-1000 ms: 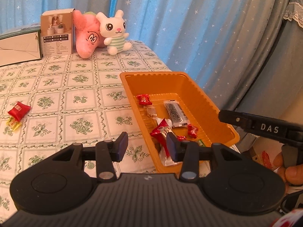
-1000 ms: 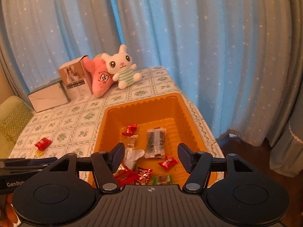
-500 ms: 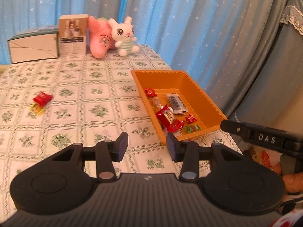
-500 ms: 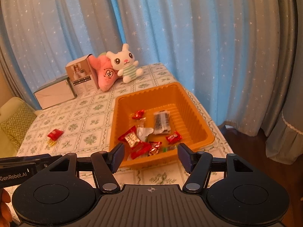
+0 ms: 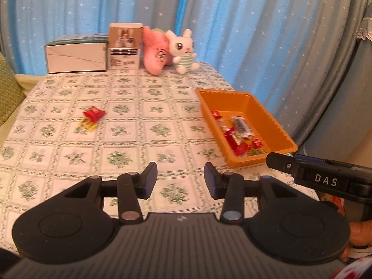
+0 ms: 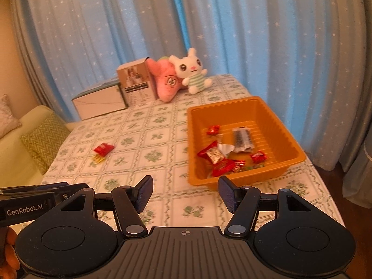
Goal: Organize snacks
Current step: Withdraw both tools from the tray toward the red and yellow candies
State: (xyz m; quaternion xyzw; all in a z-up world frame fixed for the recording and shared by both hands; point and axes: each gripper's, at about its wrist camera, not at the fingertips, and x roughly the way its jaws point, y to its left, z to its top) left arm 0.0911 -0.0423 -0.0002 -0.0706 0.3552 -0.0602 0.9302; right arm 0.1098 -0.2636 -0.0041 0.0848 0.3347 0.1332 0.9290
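Both our tongs, left tongs point(image 5: 180, 177) and right tongs point(image 6: 184, 194), are apart and hold nothing. The red snack point(image 5: 93, 113) and yellow snack point(image 5: 88, 124) lie on the table point(image 5: 130, 144), well apart from the orange tray point(image 6: 282, 130). We should reach over slowly and pinch one snack at a time.

At the far end of the table point(image 5: 144, 139) we see a white bunny plush point(image 5: 184, 51) in a green-striped shirt, sitting upright and leaning against a pink plush point(image 5: 155, 54) beside it. Touching the pink one on its other side we find a small upright carton point(image 5: 125, 46) with a printed panel, and next to that a long white box point(image 5: 75, 57) lying flat. We note that a white cloth with green floral squares covers the table. Behind it all we see blue curtains point(image 6: 232, 28) dotted with small white stars. Off the table's left side we make out a pale sofa with a green zigzag cushion point(image 6: 45, 139).
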